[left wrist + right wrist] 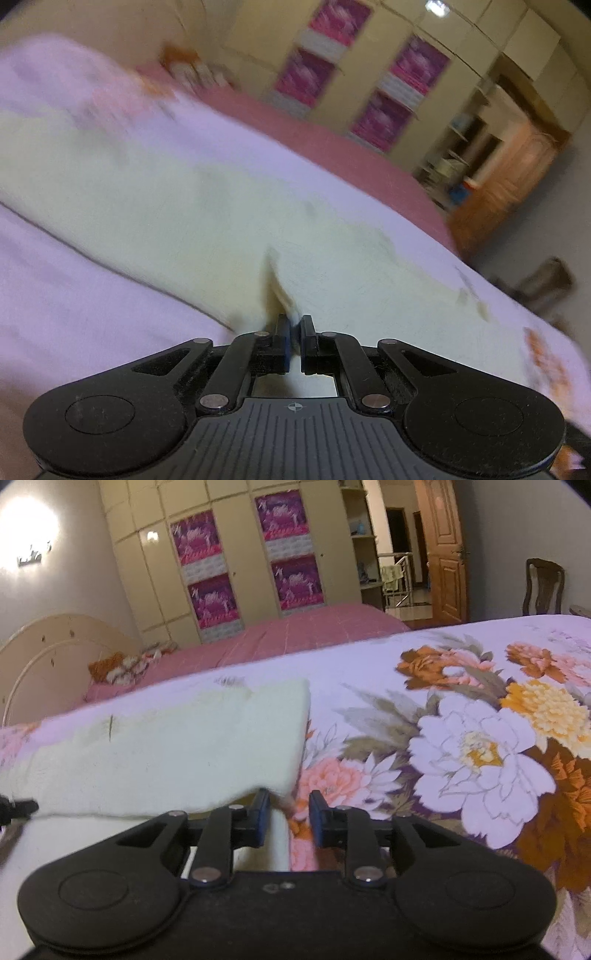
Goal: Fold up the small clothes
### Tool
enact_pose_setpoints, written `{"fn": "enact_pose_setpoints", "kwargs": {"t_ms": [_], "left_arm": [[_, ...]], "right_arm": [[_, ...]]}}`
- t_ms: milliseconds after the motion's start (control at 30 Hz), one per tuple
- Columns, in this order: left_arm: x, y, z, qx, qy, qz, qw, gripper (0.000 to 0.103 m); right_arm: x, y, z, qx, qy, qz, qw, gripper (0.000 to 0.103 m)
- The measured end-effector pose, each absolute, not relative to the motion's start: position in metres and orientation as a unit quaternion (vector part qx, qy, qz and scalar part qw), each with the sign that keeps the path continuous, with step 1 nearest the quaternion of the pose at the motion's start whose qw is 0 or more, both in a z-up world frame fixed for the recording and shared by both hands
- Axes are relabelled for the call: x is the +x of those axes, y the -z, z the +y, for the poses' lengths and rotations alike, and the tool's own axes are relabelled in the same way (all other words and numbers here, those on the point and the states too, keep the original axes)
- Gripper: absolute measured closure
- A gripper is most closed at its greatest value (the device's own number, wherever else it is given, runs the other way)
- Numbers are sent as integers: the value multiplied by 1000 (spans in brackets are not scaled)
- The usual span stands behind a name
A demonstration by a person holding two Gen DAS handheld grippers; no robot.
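Note:
A pale cream cloth [166, 192] lies stretched over the floral bedsheet [74, 295], blurred in the left wrist view. My left gripper [295, 326] is shut on a raised fold at the cloth's near edge, and the fabric peaks up from between the pads. In the right wrist view the same cloth [177, 746] lies left of centre with its near right corner lifted. My right gripper [289, 805] has its jaws apart around that corner. The left finger [263, 805] touches the cloth's edge, while the right finger [317, 806] stands off it over the sheet.
The floral bedsheet [480, 746] spreads to the right of the cloth. Behind it are a pink bed cover [295, 635], a headboard [44, 657], a wardrobe [236, 554], an open wooden door [443, 554] and a chair [543, 587].

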State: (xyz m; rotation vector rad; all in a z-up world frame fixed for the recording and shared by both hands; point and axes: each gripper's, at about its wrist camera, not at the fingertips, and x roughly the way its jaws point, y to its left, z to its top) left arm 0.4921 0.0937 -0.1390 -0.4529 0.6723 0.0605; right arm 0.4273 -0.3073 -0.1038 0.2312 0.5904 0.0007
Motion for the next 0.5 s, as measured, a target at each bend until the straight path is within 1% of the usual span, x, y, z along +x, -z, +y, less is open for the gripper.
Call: {"fn": "enact_pose_setpoints", "kwargs": {"t_ms": [67, 100, 233, 267, 300, 367, 400, 433, 500], "left_arm": [[482, 124, 94, -202, -41, 287, 935, 100], [484, 120, 90, -195, -28, 281, 939, 100], [522, 121, 47, -133, 47, 324, 936, 100], [531, 125, 35, -116, 58, 321, 938, 99], [539, 128, 28, -105, 61, 323, 939, 95], [553, 133, 17, -96, 61, 326, 939, 62], [558, 135, 12, -85, 60, 315, 943, 34], [561, 137, 9, -60, 53, 302, 950, 29], [567, 146, 9, -23, 27, 311, 950, 29]], "right_arm": [[428, 97, -309, 116, 0, 276, 954, 76], [431, 95, -308, 115, -1, 269, 956, 76], [462, 92, -298, 103, -10, 259, 960, 78], [472, 93, -293, 99, -13, 257, 961, 78], [482, 96, -289, 96, -17, 260, 961, 78], [505, 103, -278, 85, -34, 271, 958, 78], [514, 107, -272, 71, -40, 275, 958, 78], [521, 111, -267, 54, -42, 281, 957, 78], [531, 119, -265, 31, -30, 298, 954, 81]]}}
